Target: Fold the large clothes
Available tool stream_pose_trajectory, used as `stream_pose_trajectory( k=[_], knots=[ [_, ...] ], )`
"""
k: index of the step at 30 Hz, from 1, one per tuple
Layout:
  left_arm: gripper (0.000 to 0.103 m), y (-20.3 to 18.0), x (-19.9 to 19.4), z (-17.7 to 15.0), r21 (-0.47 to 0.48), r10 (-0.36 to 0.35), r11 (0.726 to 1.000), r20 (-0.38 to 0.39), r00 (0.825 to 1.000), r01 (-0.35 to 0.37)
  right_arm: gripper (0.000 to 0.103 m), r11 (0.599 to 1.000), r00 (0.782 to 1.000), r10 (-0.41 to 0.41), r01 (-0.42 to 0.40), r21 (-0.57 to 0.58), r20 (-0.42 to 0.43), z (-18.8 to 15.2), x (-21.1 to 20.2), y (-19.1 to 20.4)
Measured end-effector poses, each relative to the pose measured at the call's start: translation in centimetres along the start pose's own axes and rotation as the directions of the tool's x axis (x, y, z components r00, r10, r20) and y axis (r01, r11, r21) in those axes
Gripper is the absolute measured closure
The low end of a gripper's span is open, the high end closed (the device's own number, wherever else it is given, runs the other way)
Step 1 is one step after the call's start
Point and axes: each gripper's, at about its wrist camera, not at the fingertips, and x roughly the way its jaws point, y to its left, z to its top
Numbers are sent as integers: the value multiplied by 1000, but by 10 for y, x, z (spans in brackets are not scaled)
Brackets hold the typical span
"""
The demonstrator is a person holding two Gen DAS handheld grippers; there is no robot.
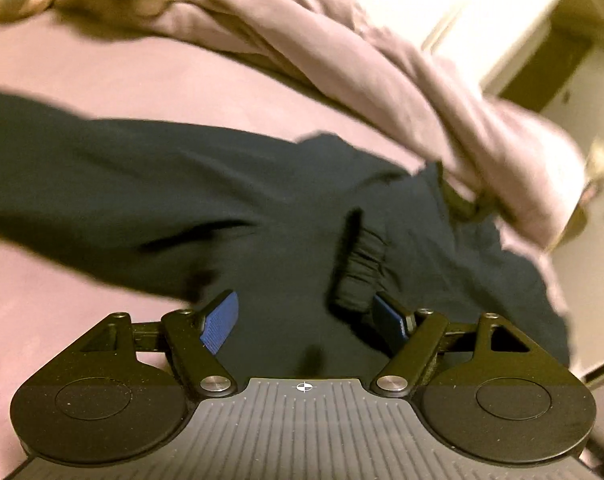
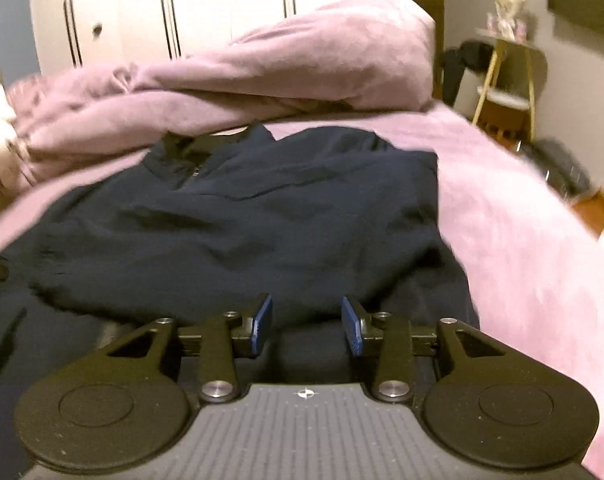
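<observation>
The dark navy sweater [image 2: 238, 216] lies on the bed [image 2: 522, 240], its body partly folded over itself, collar at the far end; judging by this, one fold is done, while a sleeve [image 1: 102, 168] stretching left and an elastic cuff [image 1: 360, 264] remain loose. The left claw [image 1: 308, 320] is spread wide above the cloth, empty. The right claw [image 2: 306, 320] stands half spread, pinching nothing. The fabric looks soft and matte; a rumpled pink blanket [image 2: 282, 64] lies beyond.

Both wrist cameras look steeply down, close over the dark navy fabric garment [image 1: 222, 184] [image 2: 238, 216] they share.
</observation>
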Motion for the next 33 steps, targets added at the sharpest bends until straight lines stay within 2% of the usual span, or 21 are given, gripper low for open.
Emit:
stream_pose_trajectory(
  k=[2, 4, 6, 8, 10, 12, 15, 17, 18, 20, 22, 24, 26, 29, 31, 33],
  knots=[
    [14, 35, -27, 3, -67, 40, 997, 30, 999, -38, 64, 997, 999, 34, -33, 66, -11, -14, -16, -10],
    [13, 72, -47, 8, -115, 87, 990, 85, 993, -77, 63, 992, 998, 51, -47, 116, -26, -28, -26, -17],
    [14, 113, -60, 15, -199, 158, 971, 109, 981, -135, 63, 984, 997, 71, -64, 168, -38, -39, -33, -22],
    [15, 157, -69, 22, -337, 197, 931, 136, 971, -142, 63, 976, 995, 88, -76, 205, -49, -46, -36, -23],
    [19, 197, -74, 27, -466, 204, 879, 180, 962, -99, 63, 971, 994, 90, -72, 226, -66, -51, -36, -23],
    [22, 227, -74, 32, -543, 189, 839, 230, 955, -36, 63, 971, 994, 79, -59, 233, -81, -52, -33, -22],
    [32, 257, -65, 40, -619, 181, 785, 254, 950, 16, 63, 974, 994, 56, -34, 224, -90, -52, -32, -17],
    [47, 276, -57, 41, -684, 184, 728, 257, 949, 45, 63, 975, 995, 48, -27, 219, -92, -52, -32, -14],
    [50, 284, -52, 39, -711, 183, 700, 270, 945, 67, 63, 977, 995, 41, -20, 215, -95, -52, -31, -12],
    [73, 296, -46, 38, -754, 191, 650, 282, 940, 94, 63, 979, 995, 33, -13, 206, -96, -52, -32, -10],
    [87, 304, -43, 36, -773, 184, 625, 281, 942, 109, 63, 981, 995, 27, -8, 196, -99, -52, -31, -9],
    [90, 302, -44, 36, -756, 180, 646, 283, 942, 104, 63, 981, 995, 23, -4, 195, -97, -51, -30, -9],
    [92, 286, -51, 44, -678, 211, 733, 289, 934, 44, 63, 980, 996, 25, -7, 200, -91, -51, -31, -10],
    [92, 250, -67, 57, -539, 229, 842, 324, 918, -20, 63, 977, 996, 38, -20, 211, -81, -51, -32, -12],
    [92, 212, -76, 70, -425, 181, 905, 358, 916, -13, 63, 975, 996, 52, -34, 219, -74, -52, -35, -14],
    [93, 159, -82, 79, -268, 100, 963, 379, 920, 6, 63, 972, 995, 67, -50, 229, -67, -52, -38, -16]
  ],
)
